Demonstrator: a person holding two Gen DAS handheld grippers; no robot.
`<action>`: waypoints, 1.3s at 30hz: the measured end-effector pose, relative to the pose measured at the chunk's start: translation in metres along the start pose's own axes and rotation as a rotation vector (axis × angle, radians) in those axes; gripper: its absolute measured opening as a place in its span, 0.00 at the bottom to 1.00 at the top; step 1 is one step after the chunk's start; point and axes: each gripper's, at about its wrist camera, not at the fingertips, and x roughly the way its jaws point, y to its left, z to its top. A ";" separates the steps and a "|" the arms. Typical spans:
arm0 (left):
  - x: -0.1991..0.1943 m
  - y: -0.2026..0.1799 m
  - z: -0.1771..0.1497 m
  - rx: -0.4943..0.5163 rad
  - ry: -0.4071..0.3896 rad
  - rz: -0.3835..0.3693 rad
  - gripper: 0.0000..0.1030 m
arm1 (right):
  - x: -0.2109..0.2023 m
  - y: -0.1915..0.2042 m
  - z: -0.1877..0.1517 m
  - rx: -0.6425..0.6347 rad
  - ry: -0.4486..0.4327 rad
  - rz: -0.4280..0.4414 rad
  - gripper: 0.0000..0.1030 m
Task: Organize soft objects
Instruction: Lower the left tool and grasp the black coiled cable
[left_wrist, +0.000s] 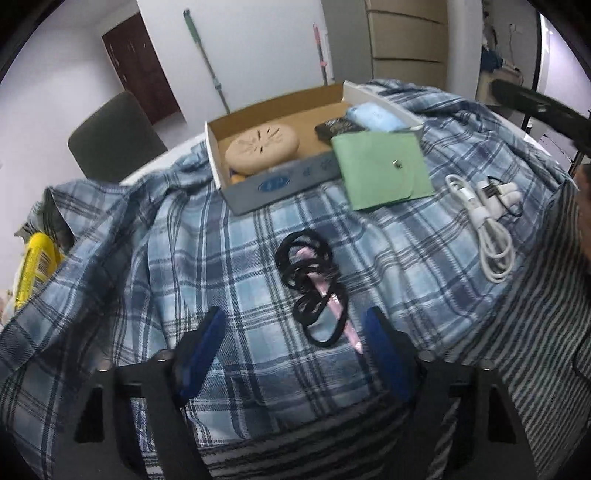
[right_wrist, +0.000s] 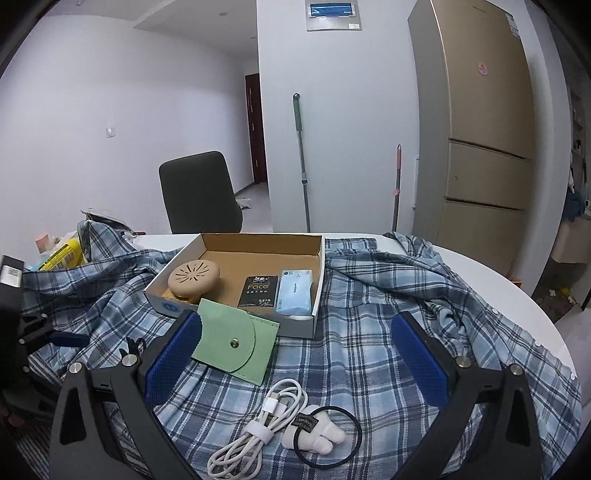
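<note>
A cardboard box sits on a blue plaid shirt. It holds a tan round squishy, a black tissue pack and a light blue pack. A green pouch lies by the box. Black hair ties with a pink pen lie just ahead of my open left gripper. My open right gripper hovers over a white cable and a white hair tie charm.
A dark chair stands behind the table. A yellow package lies at the left edge. Two mop handles lean on the wall. A fridge stands at the right. A striped cloth lies at the right.
</note>
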 end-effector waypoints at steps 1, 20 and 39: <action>0.006 0.003 0.001 -0.005 0.025 -0.005 0.64 | 0.000 0.000 0.000 0.000 -0.001 0.000 0.99; 0.040 0.007 0.051 -0.019 -0.010 -0.067 0.55 | -0.003 -0.007 0.003 0.034 0.006 0.015 0.99; 0.067 0.011 0.077 -0.100 -0.052 -0.129 0.34 | -0.012 -0.012 0.006 0.057 -0.010 0.037 0.99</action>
